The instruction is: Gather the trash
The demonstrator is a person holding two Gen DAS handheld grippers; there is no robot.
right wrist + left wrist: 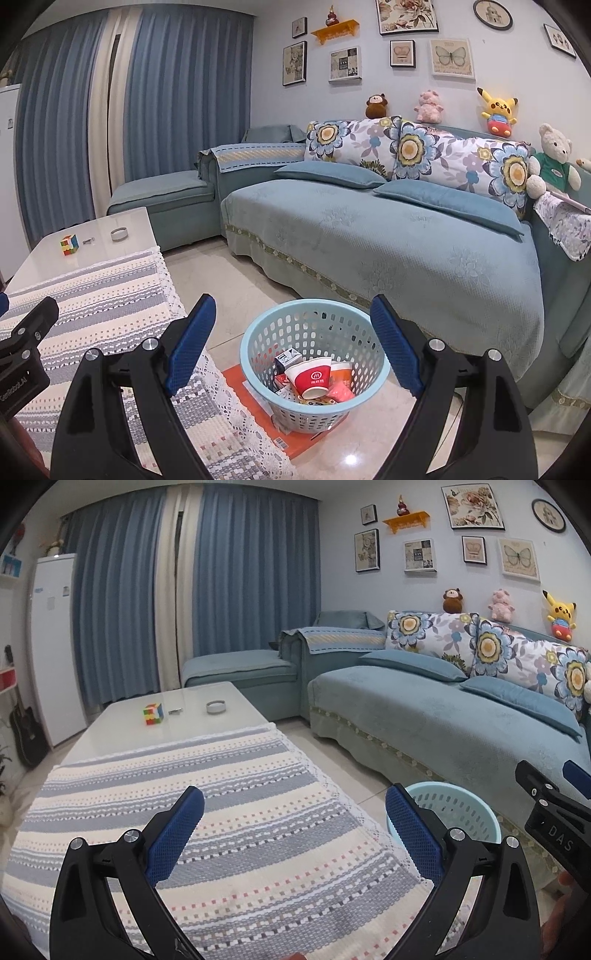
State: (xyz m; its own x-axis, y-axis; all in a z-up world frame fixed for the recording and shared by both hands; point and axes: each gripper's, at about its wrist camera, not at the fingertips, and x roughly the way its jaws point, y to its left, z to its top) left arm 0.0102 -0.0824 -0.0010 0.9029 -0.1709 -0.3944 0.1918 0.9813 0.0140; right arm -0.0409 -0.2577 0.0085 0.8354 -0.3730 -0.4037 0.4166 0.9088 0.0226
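In the pale blue perforated basket [314, 365] on the floor: a red-and-white paper cup [308, 380] lying tilted, a small dark carton [286, 360] beside it, a pink scrap [341, 392], more trash beneath that I cannot identify. The basket stands on an orange flat package [255, 410], just beside the hanging edge of the striped tablecloth [103, 314] and near the sofa [388, 240] skirt.

Right gripper [293, 343] hovers above the basket, jaws spread wide, nothing between them. Left gripper [294, 834] hangs over the tablecloth, jaws likewise apart and empty; basket rim visible just past its right finger.

On the bare far end of the table, well away from the basket: Rubik's cube [153, 714], a small metal item [176, 711], a white ring-shaped dish [215, 706]. None looks like obvious trash.

Judgement: collection appears near complete.

Risks:
- mistaking table items for trash;
- a gripper catching the lace hem, dragging the cloth;
- nudging the light basket, tipping it off the package.
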